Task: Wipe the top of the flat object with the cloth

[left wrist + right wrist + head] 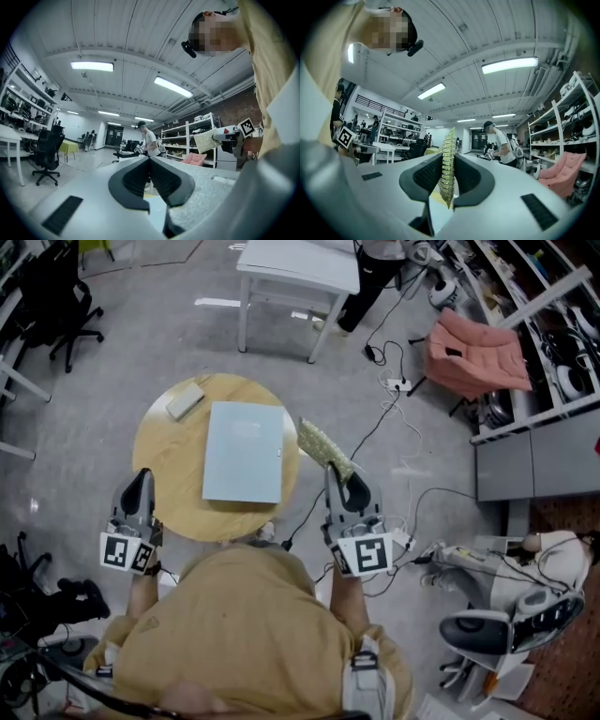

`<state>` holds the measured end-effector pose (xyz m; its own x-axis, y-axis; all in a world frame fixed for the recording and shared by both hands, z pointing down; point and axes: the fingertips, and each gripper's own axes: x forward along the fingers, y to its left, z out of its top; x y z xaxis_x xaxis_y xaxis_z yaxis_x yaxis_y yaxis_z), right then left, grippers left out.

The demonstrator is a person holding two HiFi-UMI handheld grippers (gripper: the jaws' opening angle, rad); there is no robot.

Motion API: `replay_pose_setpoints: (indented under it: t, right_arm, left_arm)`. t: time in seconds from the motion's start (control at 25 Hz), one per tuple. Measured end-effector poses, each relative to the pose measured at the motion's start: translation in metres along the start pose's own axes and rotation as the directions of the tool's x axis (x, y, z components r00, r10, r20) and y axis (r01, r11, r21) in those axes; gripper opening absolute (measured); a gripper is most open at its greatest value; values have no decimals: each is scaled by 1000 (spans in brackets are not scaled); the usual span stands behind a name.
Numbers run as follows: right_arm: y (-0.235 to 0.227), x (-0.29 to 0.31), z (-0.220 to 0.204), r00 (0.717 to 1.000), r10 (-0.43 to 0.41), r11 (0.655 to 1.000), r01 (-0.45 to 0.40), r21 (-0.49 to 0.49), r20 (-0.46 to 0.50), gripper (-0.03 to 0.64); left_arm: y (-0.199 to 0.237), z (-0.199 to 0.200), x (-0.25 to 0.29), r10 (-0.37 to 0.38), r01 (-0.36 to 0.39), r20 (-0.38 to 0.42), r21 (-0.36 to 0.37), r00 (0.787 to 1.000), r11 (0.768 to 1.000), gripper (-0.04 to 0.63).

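Head view counts out two hand-held grippers, one cloth, one flat panel, one small beige block and one round wooden table (155,442). The flat panel (244,451), pale blue-grey, lies in the middle of the tabletop, and the beige block (185,401) sits near its upper left corner, apart from it. The right gripper (342,476) hangs off the table's right side with its jaws clamped on the yellow-green cloth (321,444). The cloth sticks out ahead of the jaws over the table's right rim, just beside the panel's right edge and not on it. In the right gripper view the cloth (448,159) stands edge-on, pinched between the two dark pads of the right gripper (449,164). The left gripper (141,474) hovers off the table's lower left rim, well apart from the panel; the left gripper view shows its jaws (150,164) pressed together with nothing between them. Around the table lie a white table (300,263), a black office chair (66,306), a pink-draped chair (473,354) and loose cables (394,418) on the grey floor.
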<state>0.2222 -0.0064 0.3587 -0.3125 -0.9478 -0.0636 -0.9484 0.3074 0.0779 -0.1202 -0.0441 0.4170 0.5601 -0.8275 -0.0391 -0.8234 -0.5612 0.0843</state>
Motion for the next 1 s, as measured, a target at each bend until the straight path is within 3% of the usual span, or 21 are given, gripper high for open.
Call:
replay_pose_setpoints:
  t: [0.24, 0.52, 1.0]
  right_arm:
    - [-14, -19, 22, 998, -55, 995, 57, -80, 29, 63]
    - [-40, -28, 19, 991, -130, 989, 132, -69, 29, 63]
    - [-53, -39, 42, 983, -163, 979, 172, -107, 85, 61]
  left_arm:
    - [7, 27, -26, 64, -67, 33, 80, 997, 995, 3]
    - [27, 39, -51, 186, -189, 44, 86, 982, 978, 3]
    - [30, 57, -68, 248, -255, 76, 110, 966, 961, 3]
